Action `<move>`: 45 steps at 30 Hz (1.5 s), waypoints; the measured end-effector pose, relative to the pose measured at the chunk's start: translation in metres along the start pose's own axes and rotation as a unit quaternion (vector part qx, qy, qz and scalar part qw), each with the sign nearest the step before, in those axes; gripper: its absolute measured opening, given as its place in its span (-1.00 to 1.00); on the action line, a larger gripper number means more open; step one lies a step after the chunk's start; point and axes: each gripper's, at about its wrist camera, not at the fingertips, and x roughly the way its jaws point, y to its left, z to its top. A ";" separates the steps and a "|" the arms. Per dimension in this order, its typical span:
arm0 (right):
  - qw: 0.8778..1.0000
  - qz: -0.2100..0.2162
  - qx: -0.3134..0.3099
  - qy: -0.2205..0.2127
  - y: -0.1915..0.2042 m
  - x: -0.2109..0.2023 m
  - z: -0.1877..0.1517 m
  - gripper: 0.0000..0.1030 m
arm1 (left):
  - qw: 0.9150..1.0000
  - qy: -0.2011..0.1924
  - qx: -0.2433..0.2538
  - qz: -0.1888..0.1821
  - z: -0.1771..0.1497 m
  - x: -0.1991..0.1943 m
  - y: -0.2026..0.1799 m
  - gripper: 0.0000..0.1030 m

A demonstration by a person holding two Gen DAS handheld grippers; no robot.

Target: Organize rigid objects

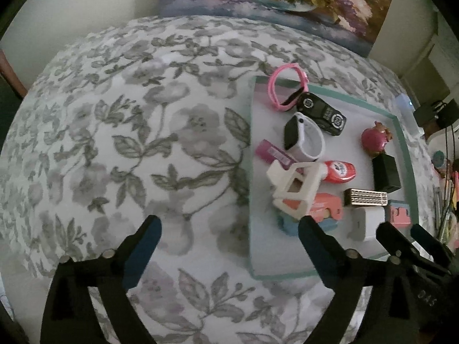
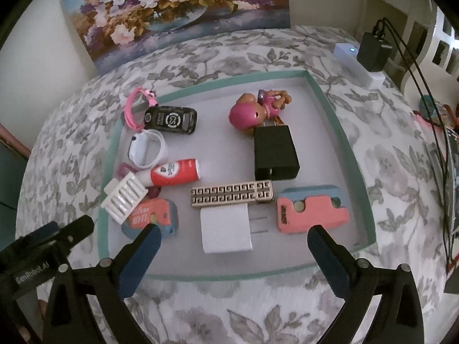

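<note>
A shallow tray with a teal rim (image 2: 341, 132) (image 1: 403, 140) lies on the floral cloth and holds several small objects: a white charger cube (image 2: 225, 230), a gold patterned bar (image 2: 232, 196), a pink eraser block (image 2: 311, 210), a black adapter (image 2: 275, 153), a pink doll (image 2: 252, 111), a red-and-white tube (image 2: 172, 176), a white slotted holder (image 2: 123, 199) (image 1: 295, 189), a white watch (image 2: 146, 149) (image 1: 305, 140), a black toy car (image 2: 170, 120) and a pink band (image 2: 133, 109). My right gripper (image 2: 232, 239) is open, hovering over the tray's near edge. My left gripper (image 1: 229, 229) is open and empty, left of the tray.
A flower painting (image 2: 172, 8) leans against the wall behind the table. A white power strip (image 2: 358, 64) with a black plug (image 2: 373, 50) and cables sits at the far right. Clutter lies beyond the table's right edge (image 1: 447, 177). The floral cloth (image 1: 129, 143) spreads left of the tray.
</note>
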 end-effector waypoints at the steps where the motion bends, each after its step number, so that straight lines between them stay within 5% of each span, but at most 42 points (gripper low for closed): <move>1: 1.000 -0.002 -0.003 -0.001 0.001 -0.002 -0.002 1.00 | 1.000 -0.004 0.000 0.006 -0.002 -0.002 0.002 0.92; 18: 0.999 -0.011 -0.017 -0.032 0.014 -0.039 -0.034 1.00 | 0.998 -0.054 0.014 0.024 -0.026 -0.046 0.025 0.94; 24: 0.999 -0.009 -0.019 -0.047 0.016 -0.050 -0.036 1.00 | 0.996 -0.070 0.027 0.057 -0.028 -0.056 0.025 0.94; 45: 0.998 -0.022 -0.029 -0.055 0.018 -0.053 -0.032 1.00 | 0.996 -0.044 0.031 0.069 -0.028 -0.052 0.031 0.94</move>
